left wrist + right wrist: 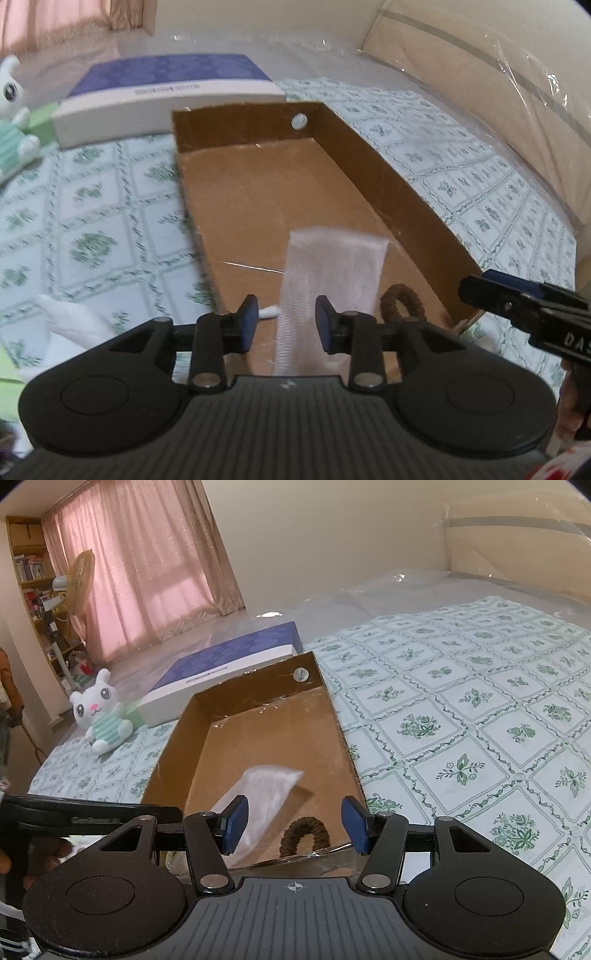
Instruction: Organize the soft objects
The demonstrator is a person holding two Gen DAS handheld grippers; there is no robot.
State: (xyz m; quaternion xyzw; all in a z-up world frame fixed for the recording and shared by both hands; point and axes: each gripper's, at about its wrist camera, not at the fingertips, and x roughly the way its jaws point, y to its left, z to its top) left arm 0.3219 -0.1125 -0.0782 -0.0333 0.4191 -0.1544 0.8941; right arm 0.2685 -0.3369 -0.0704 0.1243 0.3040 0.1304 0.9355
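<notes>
Left wrist: left hand-held gripper (286,325) has its jaws apart, not pinching the white cloth (332,273) between them, over the cardboard box (388,177). Right wrist: right hand-held gripper (293,823) wide, empty. Cloth could snag a pad and drag out.

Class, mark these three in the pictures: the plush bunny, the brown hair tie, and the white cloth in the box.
plush bunny (96,705): right wrist view, on its face.
brown hair tie (305,833): right wrist view, top of the loop.
white cloth (334,266): left wrist view, middle of the strip.
</notes>
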